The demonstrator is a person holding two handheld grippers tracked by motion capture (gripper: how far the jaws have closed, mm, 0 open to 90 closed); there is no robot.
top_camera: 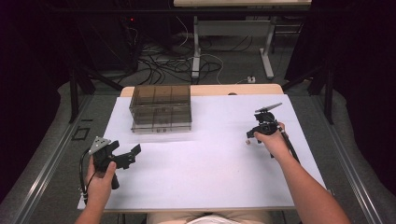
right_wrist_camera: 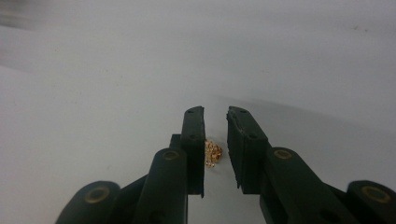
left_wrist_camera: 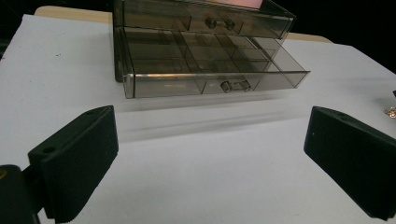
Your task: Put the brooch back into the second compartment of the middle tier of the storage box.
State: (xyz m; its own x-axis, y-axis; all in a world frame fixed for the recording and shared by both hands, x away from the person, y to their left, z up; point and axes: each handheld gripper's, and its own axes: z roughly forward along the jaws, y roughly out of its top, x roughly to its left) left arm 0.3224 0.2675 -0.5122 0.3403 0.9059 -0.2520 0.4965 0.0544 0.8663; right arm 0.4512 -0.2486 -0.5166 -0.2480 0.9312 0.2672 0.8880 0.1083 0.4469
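Observation:
A small gold trinket (right_wrist_camera: 213, 153), like a bunched chain, lies on the white sheet between the jaws of my right gripper (right_wrist_camera: 215, 114). It rests against the left pad, and a narrow gap separates it from the other pad. In the high view the right gripper (top_camera: 252, 136) points down at the trinket (top_camera: 248, 142) at the table's right. The left gripper (top_camera: 126, 151) hovers near the front left with its jaws wide apart and nothing between them (left_wrist_camera: 212, 154). It faces a smoked clear drawer box (left_wrist_camera: 210, 70) whose lower drawer is pulled out.
The drawer box (top_camera: 161, 107) stands at the back left of the white sheet (top_camera: 205, 168). Its open drawer has several dividers. The table's wooden edge (top_camera: 210, 88) lies behind it, with cables on the floor beyond.

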